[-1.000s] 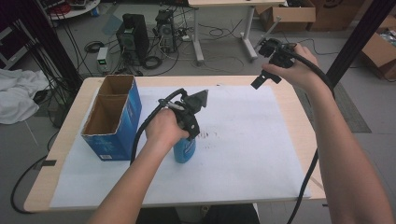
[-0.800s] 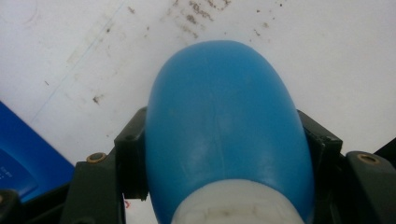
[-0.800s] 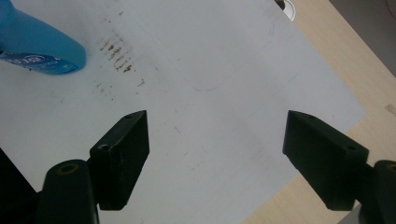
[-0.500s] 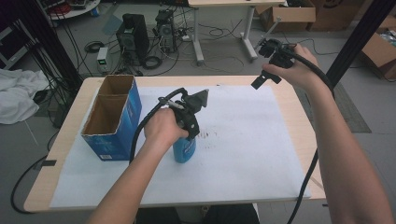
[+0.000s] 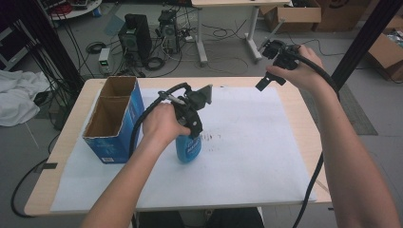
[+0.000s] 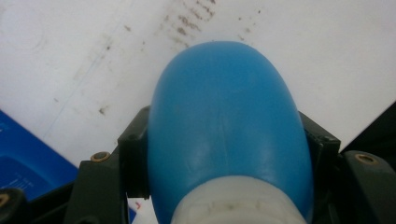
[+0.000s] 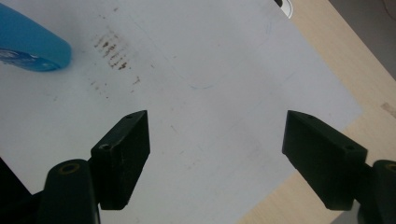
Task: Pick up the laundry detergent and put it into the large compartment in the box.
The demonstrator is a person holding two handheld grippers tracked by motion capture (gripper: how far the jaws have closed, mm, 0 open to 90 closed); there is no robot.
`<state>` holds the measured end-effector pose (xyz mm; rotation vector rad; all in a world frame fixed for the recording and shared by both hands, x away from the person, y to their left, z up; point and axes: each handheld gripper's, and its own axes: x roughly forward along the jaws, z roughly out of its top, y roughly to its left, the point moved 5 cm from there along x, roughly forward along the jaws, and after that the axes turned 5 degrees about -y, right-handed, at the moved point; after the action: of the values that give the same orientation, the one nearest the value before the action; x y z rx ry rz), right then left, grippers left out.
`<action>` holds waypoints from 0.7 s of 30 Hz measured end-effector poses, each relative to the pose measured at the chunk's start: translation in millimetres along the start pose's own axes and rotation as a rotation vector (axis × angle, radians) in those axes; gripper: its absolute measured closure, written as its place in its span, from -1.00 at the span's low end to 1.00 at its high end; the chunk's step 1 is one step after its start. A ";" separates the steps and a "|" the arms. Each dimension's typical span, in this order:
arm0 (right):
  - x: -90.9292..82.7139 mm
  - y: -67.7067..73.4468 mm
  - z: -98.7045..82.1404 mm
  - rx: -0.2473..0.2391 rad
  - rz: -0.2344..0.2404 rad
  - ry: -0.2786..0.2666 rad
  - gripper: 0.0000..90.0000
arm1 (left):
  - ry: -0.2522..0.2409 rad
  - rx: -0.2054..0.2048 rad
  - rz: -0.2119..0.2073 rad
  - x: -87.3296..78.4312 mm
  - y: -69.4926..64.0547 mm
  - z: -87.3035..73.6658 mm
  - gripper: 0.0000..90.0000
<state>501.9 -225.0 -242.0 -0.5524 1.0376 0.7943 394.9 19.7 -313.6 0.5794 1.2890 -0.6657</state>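
left tool [image 5: 194, 124], clamped around blue bottle [image 5: 188, 149]

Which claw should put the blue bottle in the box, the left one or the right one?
Probably the left. The left claw is already shut on the blue bottle, right beside the blue cardboard box. The right claw hangs open above the table's far right corner.
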 end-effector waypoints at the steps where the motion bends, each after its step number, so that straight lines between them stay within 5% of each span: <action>1: -0.2 0.4 -0.2 0.000 -0.007 0.002 -0.47 | -0.006 -0.008 0.000 -6.2 1.5 0.5 -0.17; 8: -1.8 0.9 -0.5 -0.006 -0.007 0.004 -0.47 | -0.023 -0.070 0.022 -50.6 12.5 1.4 -0.17; 15: -6.4 0.8 0.3 -0.008 -0.020 0.015 -0.47 | -0.070 -0.233 0.048 -112.0 41.4 -8.6 -0.17; 18: -8.9 1.5 0.7 -0.010 -0.027 0.016 -0.47 | -0.077 -0.261 0.063 -124.4 48.7 -13.0 -0.17; 21: -11.0 2.3 0.4 -0.012 -0.031 0.019 -0.47 | -0.103 -0.348 0.091 -150.9 69.0 -26.9 -0.17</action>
<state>497.2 -226.8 -231.9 -0.5863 1.0394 0.7697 405.3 104.7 -169.0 0.3122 1.2386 -0.3783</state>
